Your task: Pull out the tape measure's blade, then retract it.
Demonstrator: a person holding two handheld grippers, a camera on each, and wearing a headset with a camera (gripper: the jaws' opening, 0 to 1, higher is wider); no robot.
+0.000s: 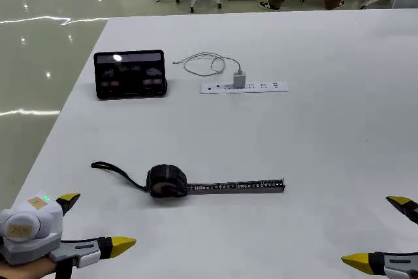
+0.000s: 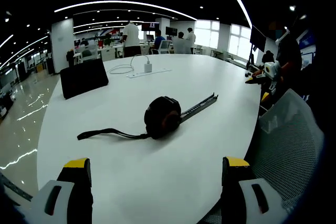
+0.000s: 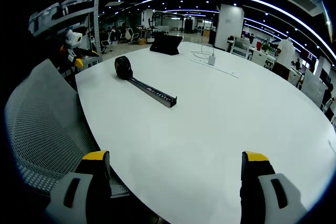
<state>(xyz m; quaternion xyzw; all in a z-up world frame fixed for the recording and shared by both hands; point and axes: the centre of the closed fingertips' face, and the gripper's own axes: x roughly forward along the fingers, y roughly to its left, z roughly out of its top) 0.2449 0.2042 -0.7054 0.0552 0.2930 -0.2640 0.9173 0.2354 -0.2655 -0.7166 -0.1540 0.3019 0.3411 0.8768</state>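
Holds the left gripper [image 1: 96, 221] at the near left edge of the smooth white table [image 1: 313, 129], yellow-tipped jaws spread wide, touching nothing. Holds the right gripper [image 1: 377, 231] at the near right, equally spread and empty. Finds, ahead and between them, the round black tape measure [image 1: 166, 181] lying on the table, its dark blade [image 1: 238, 186] drawn out straight rightward, a thin strap [image 1: 117, 171] trailing left. Farther back: a flat dark tablet [image 1: 129, 74] propped up, a white power strip [image 1: 243, 87], a looped cable [image 1: 202, 63].

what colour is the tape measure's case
The tape measure case is black, clearest in the left gripper view.
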